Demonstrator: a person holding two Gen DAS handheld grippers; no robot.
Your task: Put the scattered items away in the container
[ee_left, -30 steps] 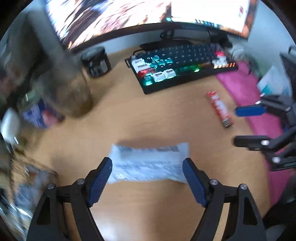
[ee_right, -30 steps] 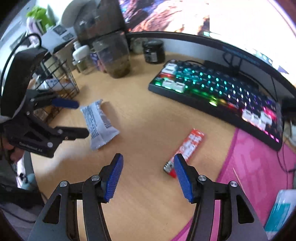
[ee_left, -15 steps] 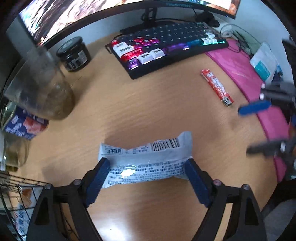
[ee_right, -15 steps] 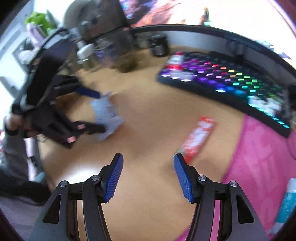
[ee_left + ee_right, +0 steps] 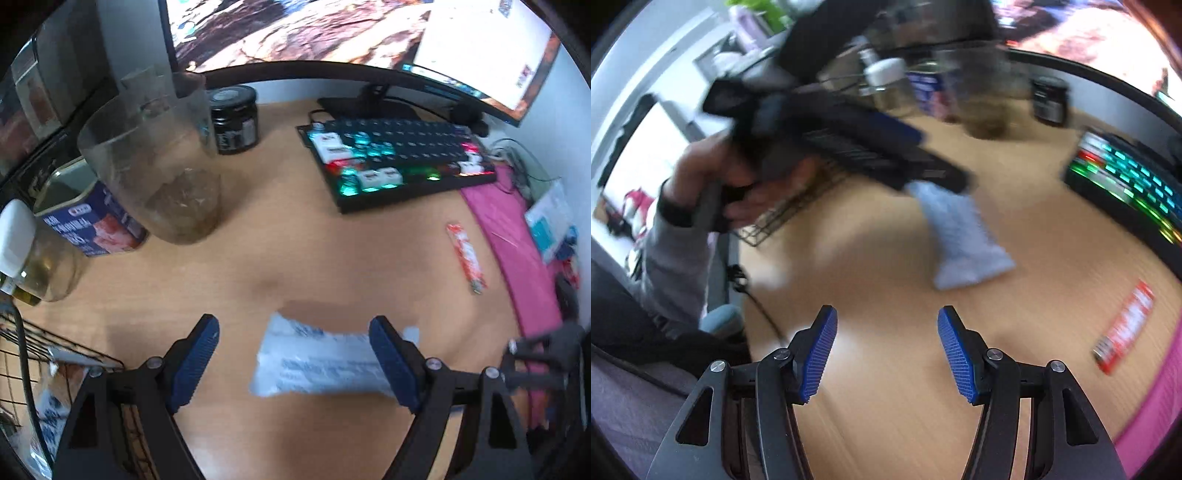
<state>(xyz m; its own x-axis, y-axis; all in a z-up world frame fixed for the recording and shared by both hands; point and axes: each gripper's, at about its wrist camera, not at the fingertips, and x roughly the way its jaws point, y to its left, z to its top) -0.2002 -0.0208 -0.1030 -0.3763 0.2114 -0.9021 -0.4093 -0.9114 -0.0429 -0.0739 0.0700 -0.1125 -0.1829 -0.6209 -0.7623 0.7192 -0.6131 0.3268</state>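
A white snack packet (image 5: 317, 363) lies on the wooden desk, blurred, between the fingers of my left gripper (image 5: 295, 363), nearer the right finger; the jaws are wide open and do not pinch it. It also shows in the right wrist view (image 5: 960, 236), under the left gripper's tip. A red stick packet (image 5: 466, 256) lies further right, also in the right wrist view (image 5: 1123, 328). A black wire basket (image 5: 44, 354) with packets inside stands at the lower left. My right gripper (image 5: 884, 354) is open and empty over bare desk.
A glass jar (image 5: 162, 173), a blue tin (image 5: 88, 225), a bottle (image 5: 26, 258) and a black jar (image 5: 234, 120) stand at the back left. A lit keyboard (image 5: 399, 158) and a monitor sit behind. A pink mat (image 5: 517, 251) covers the right side.
My left gripper shifted left, so the white packet now sits near its right finger. My right gripper swung left, away from the red stick packet, toward the basket side.
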